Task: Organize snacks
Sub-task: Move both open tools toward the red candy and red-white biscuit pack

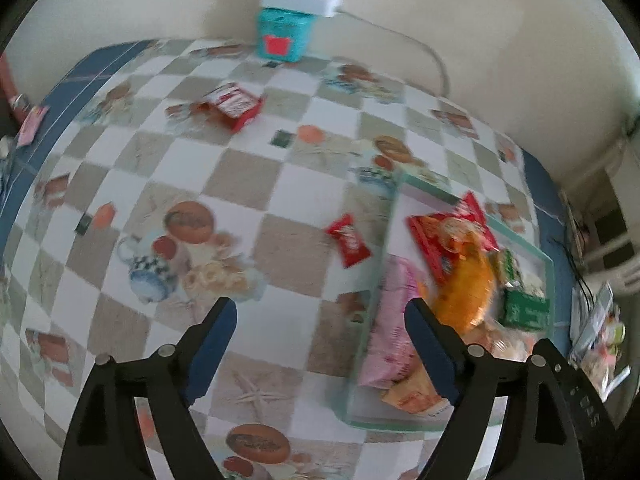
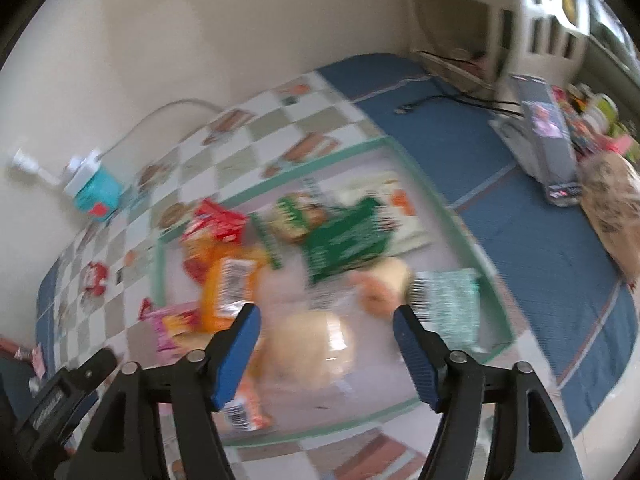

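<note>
Left wrist view shows left gripper (image 1: 320, 344) with jaws wide and empty above the counter (image 1: 248, 184), the tray (image 1: 384, 252) largely filled, so collection continues: next, close on the red packet (image 1: 348, 240) at 12 o'clock.

Left wrist view: looks forward and down along its fingers (image 1: 216, 344) from above the checkered table (image 1: 280, 184), facing the far wall; teal box (image 1: 285, 36) at 12 o'clock, tray (image 1: 472, 308) at 4 o'clock, close. Right wrist view: set low over the tray (image 2: 160, 276), near, blurred; teal box (image 2: 98, 194) at 9 o'clock. Shared: tray with snack packets, teal box, wall, checkered cloth.
</note>
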The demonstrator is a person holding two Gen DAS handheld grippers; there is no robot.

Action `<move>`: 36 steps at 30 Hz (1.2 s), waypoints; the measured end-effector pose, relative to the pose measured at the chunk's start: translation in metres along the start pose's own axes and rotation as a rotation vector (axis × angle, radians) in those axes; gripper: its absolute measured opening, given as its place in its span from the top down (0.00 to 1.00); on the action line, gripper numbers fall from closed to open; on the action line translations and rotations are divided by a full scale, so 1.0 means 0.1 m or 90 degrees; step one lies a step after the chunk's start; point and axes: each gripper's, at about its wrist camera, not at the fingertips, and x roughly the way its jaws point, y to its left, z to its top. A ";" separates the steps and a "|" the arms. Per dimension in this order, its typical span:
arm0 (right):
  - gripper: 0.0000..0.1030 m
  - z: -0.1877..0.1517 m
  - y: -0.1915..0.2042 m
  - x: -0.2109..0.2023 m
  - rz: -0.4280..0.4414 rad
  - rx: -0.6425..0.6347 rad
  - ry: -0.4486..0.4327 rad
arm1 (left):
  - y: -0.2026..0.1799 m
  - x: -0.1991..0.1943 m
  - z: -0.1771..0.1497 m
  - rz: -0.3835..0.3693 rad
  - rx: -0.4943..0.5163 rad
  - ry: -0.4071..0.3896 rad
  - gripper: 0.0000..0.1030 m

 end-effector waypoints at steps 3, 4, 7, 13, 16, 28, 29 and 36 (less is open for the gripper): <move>0.17 -0.05 0.22 -0.02 0.016 -0.033 -0.004 | 0.16 0.01 0.04 0.009 -0.036 0.003 0.09; 0.14 -0.06 0.29 -0.02 0.021 -0.043 -0.005 | 0.22 0.00 0.05 0.009 -0.048 0.003 0.09; 0.04 -0.12 0.43 -0.04 0.026 -0.065 -0.008 | 0.36 -0.03 0.09 0.009 -0.078 -0.001 0.09; 0.01 -0.17 0.64 -0.04 0.029 -0.099 -0.017 | 0.64 -0.10 0.15 0.033 -0.123 -0.020 0.09; 0.00 -0.21 0.73 -0.04 0.031 -0.115 -0.018 | 0.82 -0.14 0.19 0.047 -0.149 -0.030 0.09; 0.00 -0.52 1.45 -0.01 0.077 -0.224 -0.013 | 1.61 -0.34 0.25 0.140 -0.248 -0.076 0.09; 0.00 -0.54 1.50 -0.01 0.080 -0.230 -0.011 | 1.65 -0.35 0.26 0.148 -0.248 -0.078 0.09; 0.00 -0.69 1.81 0.10 0.089 -0.269 0.005 | 1.74 -0.31 0.31 0.201 -0.202 -0.063 0.09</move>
